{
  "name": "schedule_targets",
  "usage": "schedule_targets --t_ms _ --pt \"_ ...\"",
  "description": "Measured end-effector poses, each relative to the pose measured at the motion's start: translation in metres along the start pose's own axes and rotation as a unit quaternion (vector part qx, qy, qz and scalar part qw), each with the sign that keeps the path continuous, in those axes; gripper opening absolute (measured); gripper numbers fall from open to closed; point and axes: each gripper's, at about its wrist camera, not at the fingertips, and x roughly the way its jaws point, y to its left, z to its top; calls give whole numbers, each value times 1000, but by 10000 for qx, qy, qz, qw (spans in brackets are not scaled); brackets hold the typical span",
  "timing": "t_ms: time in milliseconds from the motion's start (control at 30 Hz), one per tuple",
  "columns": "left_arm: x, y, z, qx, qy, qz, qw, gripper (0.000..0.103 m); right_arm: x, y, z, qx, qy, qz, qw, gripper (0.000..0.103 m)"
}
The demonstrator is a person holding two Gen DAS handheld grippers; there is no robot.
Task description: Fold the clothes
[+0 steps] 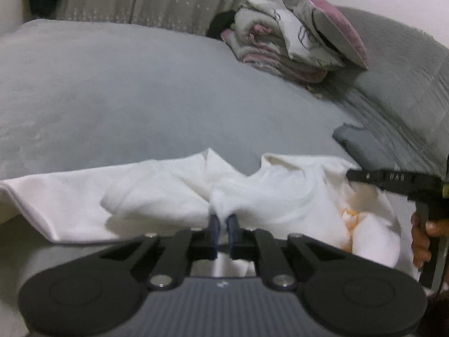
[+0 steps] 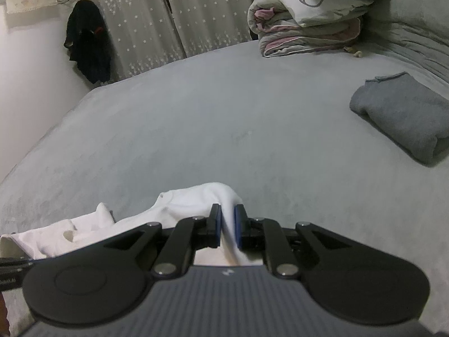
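A white garment (image 1: 157, 196) lies bunched along the near edge of a grey bed (image 1: 140, 98). My left gripper (image 1: 223, 220) is shut on a pinched fold of it, cloth bulging out between the blue pads. The same white garment (image 2: 196, 202) shows in the right wrist view, where my right gripper (image 2: 226, 219) is shut on another fold of it. The right gripper also shows in the left wrist view (image 1: 353, 174), at the garment's right end, held by a hand. The garment sags between the two grips.
A folded grey garment (image 2: 404, 115) lies on the bed (image 2: 196, 112) to the right. A stack of folded quilts and a pillow (image 2: 308, 25) sits at the far right. Curtains (image 2: 168, 14) and a dark hanging garment (image 2: 88, 42) stand behind the bed.
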Motion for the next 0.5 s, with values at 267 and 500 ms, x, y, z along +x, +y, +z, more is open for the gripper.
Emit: schedule_targets --t_ms 267,500 --pt "-46 -19 19 73 -731 -57 9973 5 -27 9 3 -113 -399 292 9987 7" --pt "-64 -29 31 170 -1111 9 9937 4 -38 17 3 -416 -462 422 9972 11"
